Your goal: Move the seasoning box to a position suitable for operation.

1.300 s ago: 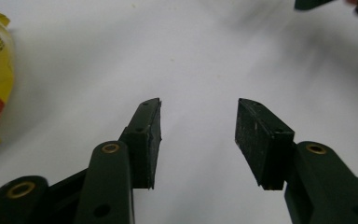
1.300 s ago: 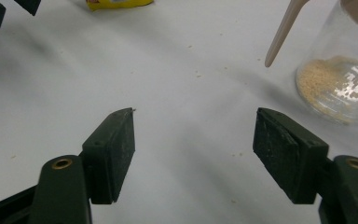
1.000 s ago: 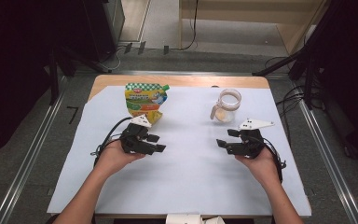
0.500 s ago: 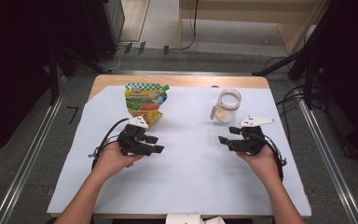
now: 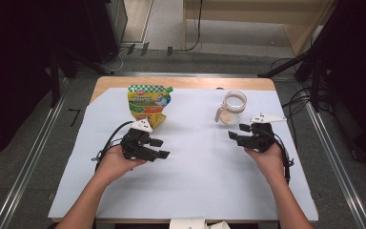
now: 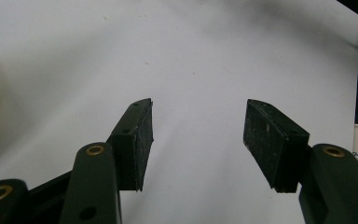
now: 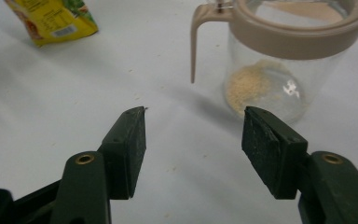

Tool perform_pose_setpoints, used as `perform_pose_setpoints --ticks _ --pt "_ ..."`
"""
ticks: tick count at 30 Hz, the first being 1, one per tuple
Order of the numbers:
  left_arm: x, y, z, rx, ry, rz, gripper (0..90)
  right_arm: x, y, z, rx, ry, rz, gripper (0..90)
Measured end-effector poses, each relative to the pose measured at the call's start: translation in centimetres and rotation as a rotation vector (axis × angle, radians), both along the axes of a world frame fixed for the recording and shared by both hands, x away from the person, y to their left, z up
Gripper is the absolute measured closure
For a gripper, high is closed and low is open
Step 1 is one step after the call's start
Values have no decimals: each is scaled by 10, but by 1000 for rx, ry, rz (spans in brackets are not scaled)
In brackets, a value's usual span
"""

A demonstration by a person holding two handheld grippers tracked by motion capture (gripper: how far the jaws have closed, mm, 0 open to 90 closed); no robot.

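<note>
Two forearms enter over the near edge of the bench [image 5: 190,191], which is covered by a pale sheet. The person's left hand [image 5: 116,162] holds the left claw [image 5: 158,148] low over the sheet, left of centre, its jaws aimed toward the right edge; a black cable loops behind it. In the left gripper view the left claw [image 6: 198,135] stands wide open, with bare sheet between its pads and nothing held. The person's right hand [image 5: 267,157] holds the right claw [image 5: 238,131] nearer the right edge, its jaws aimed toward the left and slightly toward the far edge, a grey three-cornered plate on top. In the right gripper view the right claw [image 7: 193,149] is likewise spread wide and empty, above the sheet and just short of the jar.

Beyond the left claw, a yellow-and-green pouch [image 5: 147,106] lies flat toward the far left corner. Beyond the right claw stands a clear glass jar [image 5: 231,107] with a beige rim and handle, upright, a little tan powder on its bottom [image 7: 247,86]. Pouch [image 7: 51,21] and jar are well apart.

A strip of bare wood shows along the far edge of the bench. Around it are grey floor, metal rails on both sides, cables and dark equipment stands
</note>
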State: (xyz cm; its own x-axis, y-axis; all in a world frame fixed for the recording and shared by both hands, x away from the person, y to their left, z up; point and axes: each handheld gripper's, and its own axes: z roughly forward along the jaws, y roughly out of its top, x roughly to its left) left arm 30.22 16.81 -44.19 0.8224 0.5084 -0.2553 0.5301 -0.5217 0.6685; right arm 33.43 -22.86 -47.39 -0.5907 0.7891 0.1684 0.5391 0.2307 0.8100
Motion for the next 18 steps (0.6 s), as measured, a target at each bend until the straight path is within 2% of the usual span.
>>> perform_pose_setpoints --ticks 5,9,12,15,17,18 --pt "0 0 2 -22 -17 5 427 11 -6 -4 -11 -23 -62 341" --pt "-1 -1 4 -26 -21 10 418 25 -9 -7 50 -33 -127 221" --pt "0 -2 4 -33 -17 8 417 35 -4 -8 57 -55 -160 190" --pt "1 -3 3 -25 -21 8 416 46 0 -10 38 -69 -188 191" --pt "1 -3 3 -27 -15 4 416 49 1 -12 38 -71 -196 190" --pt "1 -4 2 -25 -16 3 416 56 1 -18 33 -65 -202 190"
